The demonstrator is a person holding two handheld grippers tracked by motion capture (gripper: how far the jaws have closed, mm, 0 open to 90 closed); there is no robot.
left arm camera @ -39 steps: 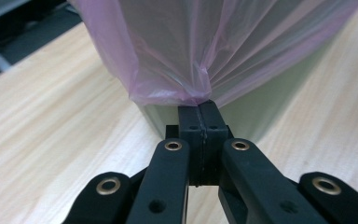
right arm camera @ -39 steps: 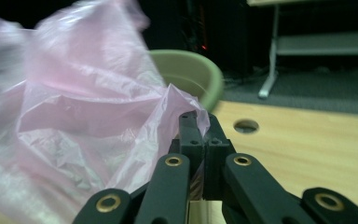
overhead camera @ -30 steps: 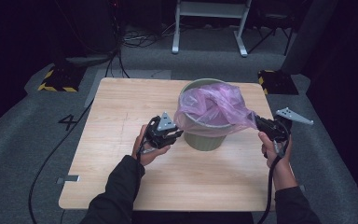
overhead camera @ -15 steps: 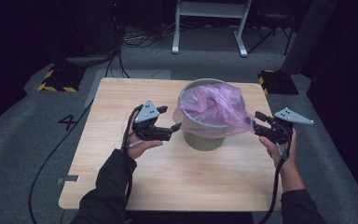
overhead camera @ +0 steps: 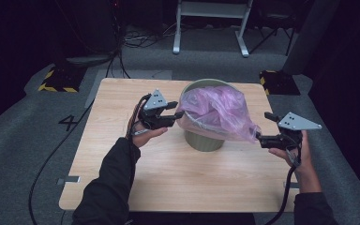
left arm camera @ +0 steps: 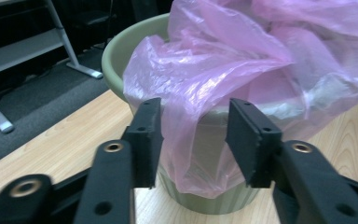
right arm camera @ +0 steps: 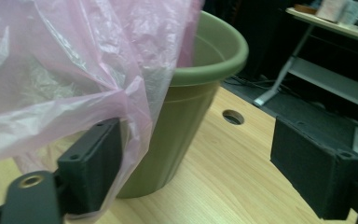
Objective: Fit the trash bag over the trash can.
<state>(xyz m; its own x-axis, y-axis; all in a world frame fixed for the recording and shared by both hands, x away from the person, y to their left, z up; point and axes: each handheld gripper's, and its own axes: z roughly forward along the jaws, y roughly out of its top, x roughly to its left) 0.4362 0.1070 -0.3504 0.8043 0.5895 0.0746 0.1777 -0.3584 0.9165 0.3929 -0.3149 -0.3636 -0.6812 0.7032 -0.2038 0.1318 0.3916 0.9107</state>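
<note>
From above: a green bin (overhead camera: 205, 138) stands on the wooden table (overhead camera: 122, 187), a bit right of the middle, with a pink bag (overhead camera: 218, 112) bunched over its rim and sagging down the right side. The left gripper (overhead camera: 176, 112) sits just at the bag's left edge, and the right gripper (overhead camera: 261, 137) at the bag's stretched right corner. A cable (overhead camera: 51, 159) trails off the table's left side across the grey floor, where two yellow-and-black blocks (overhead camera: 56, 80) lie and a white frame (overhead camera: 211, 23) stands behind; the far room is too dark to read.

Left gripper view: the jaws have just been closing, a fold of bag (left arm camera: 205, 107) hangs between them, gaps show either side, so nothing pinched yet. The bin (left arm camera: 121, 56) behind is mostly covered by plastic, its base cut off by the jaws.

Right gripper view: the jaws have just been opening and now stand wide apart. The bag (right arm camera: 74, 79) drapes against the left jaw, seemingly just touching, though the film blurs that edge. The bin (right arm camera: 191, 93) stands between the jaws, farther back; a round hole (right arm camera: 233, 116) shows in the tabletop beyond.
</note>
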